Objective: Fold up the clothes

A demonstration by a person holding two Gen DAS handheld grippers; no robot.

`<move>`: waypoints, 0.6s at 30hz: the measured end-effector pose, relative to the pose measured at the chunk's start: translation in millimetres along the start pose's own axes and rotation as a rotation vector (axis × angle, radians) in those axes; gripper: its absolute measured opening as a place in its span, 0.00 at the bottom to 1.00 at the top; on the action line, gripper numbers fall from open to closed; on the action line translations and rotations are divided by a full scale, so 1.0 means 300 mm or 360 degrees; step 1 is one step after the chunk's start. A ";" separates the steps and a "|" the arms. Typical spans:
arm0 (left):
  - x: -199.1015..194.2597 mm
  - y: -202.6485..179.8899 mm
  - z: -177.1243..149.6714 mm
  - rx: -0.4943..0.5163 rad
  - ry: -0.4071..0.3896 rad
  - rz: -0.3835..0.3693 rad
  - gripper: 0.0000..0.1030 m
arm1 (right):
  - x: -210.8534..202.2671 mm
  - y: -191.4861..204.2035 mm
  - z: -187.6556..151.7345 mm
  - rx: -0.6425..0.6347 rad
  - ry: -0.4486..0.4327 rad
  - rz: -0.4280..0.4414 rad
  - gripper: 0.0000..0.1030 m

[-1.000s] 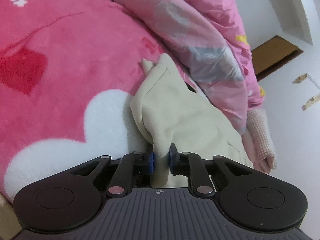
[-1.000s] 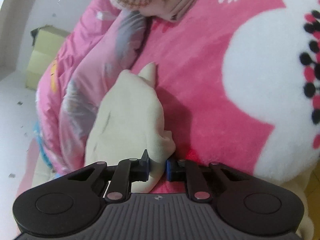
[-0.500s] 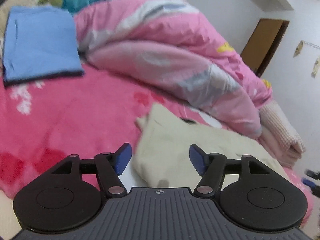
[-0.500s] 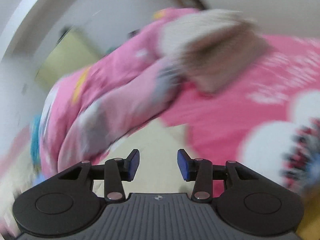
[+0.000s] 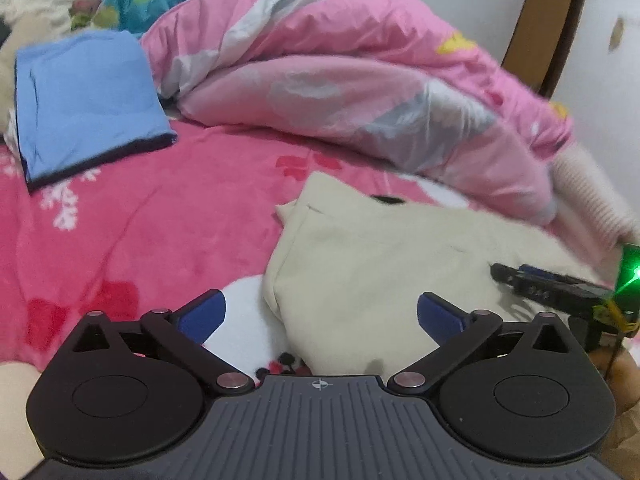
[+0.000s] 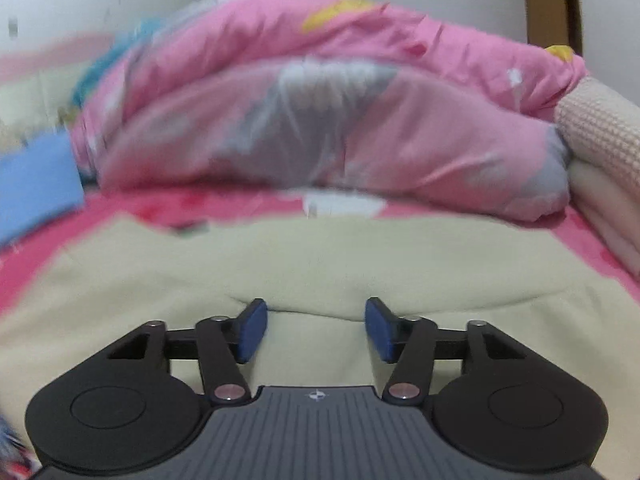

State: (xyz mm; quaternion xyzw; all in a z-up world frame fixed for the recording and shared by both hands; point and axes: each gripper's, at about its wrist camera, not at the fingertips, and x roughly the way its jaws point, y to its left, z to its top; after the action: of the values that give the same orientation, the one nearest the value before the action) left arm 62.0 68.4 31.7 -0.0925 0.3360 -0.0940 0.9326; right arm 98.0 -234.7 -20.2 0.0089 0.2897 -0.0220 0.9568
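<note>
Cream garment [image 5: 384, 256] lies folded on the pink bed cover [image 5: 160, 216], near side, just right of centre, its far edge near the bunched pink duvet [image 5: 340, 80]. Left hand-held gripper [image 5: 320, 314] hovers over the garment's near left edge, jaws wide apart and opening, nothing pinched. Right hand-held gripper [image 6: 316, 328] sits above the cream cloth [image 6: 320, 264], jaws apart and opening; the frame is blurred, but the pads appear clear of the fabric. Folded blue cloth [image 5: 84, 96] lies far left. Knitted beige item [image 6: 604, 128] is at far right beside the duvet.
</note>
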 end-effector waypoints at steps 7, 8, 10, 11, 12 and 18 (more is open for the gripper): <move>0.047 -0.039 -0.025 -0.0001 0.0136 0.0100 1.00 | -0.008 0.042 -0.010 -0.0103 0.0051 -0.0091 0.64; 0.047 -0.040 -0.033 -0.0008 0.0151 0.0108 1.00 | -0.007 0.044 -0.009 -0.0092 0.0060 -0.0095 0.66; 0.047 -0.041 -0.045 -0.0021 0.0169 0.0116 1.00 | -0.006 0.047 -0.006 -0.0070 0.0079 -0.0101 0.68; 0.047 -0.042 -0.049 -0.0026 0.0172 0.0116 1.00 | -0.004 0.046 0.000 -0.0063 0.0091 -0.0099 0.68; 0.046 -0.042 -0.053 -0.0032 0.0175 0.0117 1.00 | -0.003 0.045 0.006 -0.0057 0.0104 -0.0094 0.69; 0.042 -0.042 -0.056 -0.0022 0.0166 0.0144 1.00 | -0.075 0.006 0.088 0.0089 0.0081 -0.0015 0.87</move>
State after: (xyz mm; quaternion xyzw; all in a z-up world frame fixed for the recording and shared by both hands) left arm 59.5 51.6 14.3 -0.0787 0.3888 -0.0541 0.9164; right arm 94.0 -233.0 14.2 0.0348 0.3132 -0.0342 0.9484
